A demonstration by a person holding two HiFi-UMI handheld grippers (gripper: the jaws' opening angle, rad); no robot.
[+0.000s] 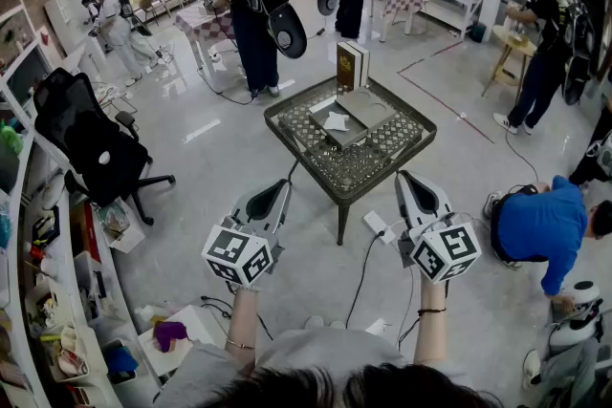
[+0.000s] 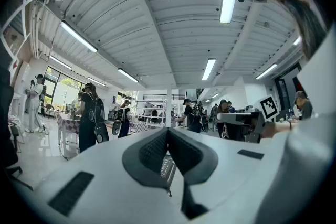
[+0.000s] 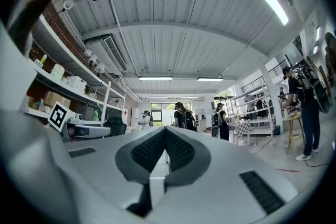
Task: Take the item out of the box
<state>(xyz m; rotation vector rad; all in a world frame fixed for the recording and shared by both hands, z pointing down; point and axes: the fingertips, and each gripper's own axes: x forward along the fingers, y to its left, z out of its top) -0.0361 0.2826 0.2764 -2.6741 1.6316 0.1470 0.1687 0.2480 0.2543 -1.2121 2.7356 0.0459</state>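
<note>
Distance decides the coming move. The box [image 1: 339, 131] lies open on the dark lattice surface [image 1: 368, 167], straight ahead of the person and well apart from both grippers. Something white [image 1: 335, 120], most likely the item to be taken, lies inside it. A flat grey slab [image 1: 369, 107], perhaps the lid, lies just beside the box on its far right, and a brown upright case [image 1: 351, 65] stands at the surface's far corner.

The left gripper [image 1: 278, 190] and the right gripper [image 1: 411, 179] are held side by side, roughly level and pointing toward the surface. The box lies about midway between their lines, so neither looks clearly nearer. Box and surface alike sit corner-on to the person, so the box's long sides run at a slant to a straight reach.

Both grippers have their jaws pressed together with nothing between them, as each gripper view shows. They would need to spread before any grasp.

Much is hard to read. From the head view the white item is too small to tell its shape or whether it is loose. Neither gripper view shows the box: both look out over the room toward the ceiling. Only a sliver of lattice shows low between the left jaws.
</note>
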